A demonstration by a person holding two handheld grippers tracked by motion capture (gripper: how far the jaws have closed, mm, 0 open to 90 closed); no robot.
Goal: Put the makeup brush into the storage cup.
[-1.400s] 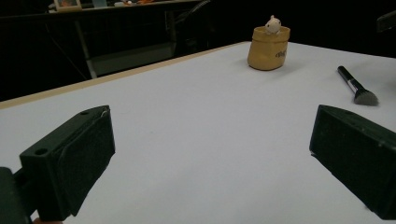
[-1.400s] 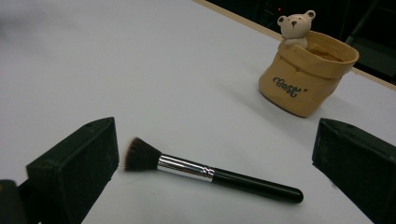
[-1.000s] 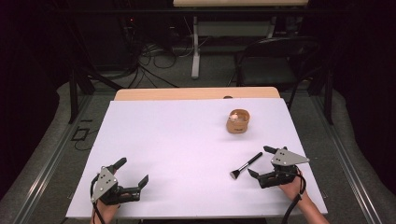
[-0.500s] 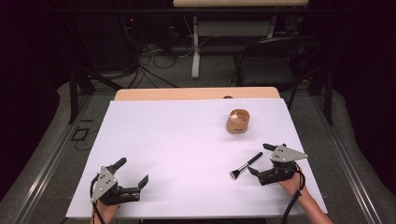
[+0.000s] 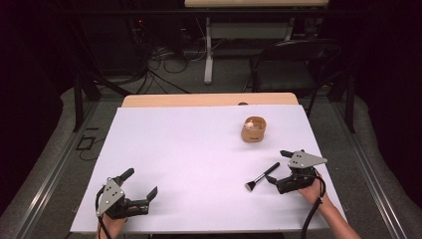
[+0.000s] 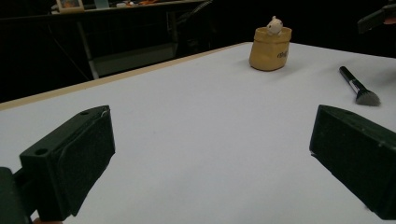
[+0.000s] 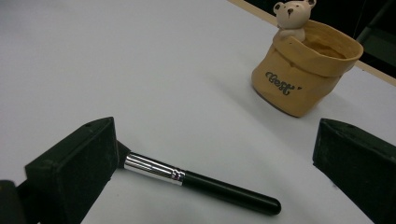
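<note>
A makeup brush [image 5: 261, 178] with a black handle, a silver ferrule and dark bristles lies flat on the white table top [image 5: 199, 144] at the right front. My right gripper [image 5: 276, 166] stands open just right of the brush. In the right gripper view the brush [image 7: 205, 183] lies between the wide jaws, its bristles hidden behind the left one. A tan sack-shaped pot [image 5: 254, 129] with a small bear on its rim stands upright beyond, and the pot [image 7: 303, 70] looks empty. My left gripper [image 5: 142, 181] rests open and empty at the left front.
From the left gripper [image 6: 212, 158], the pot [image 6: 271, 49] and the brush [image 6: 358, 86] lie far off to the right across bare white surface. A wooden strip [image 5: 209, 100] edges the far side. A dark chair [image 5: 293, 59] stands behind the table.
My right gripper has edged slightly forward and closer around the brush handle. The left gripper, the brush and the pot have not moved.
</note>
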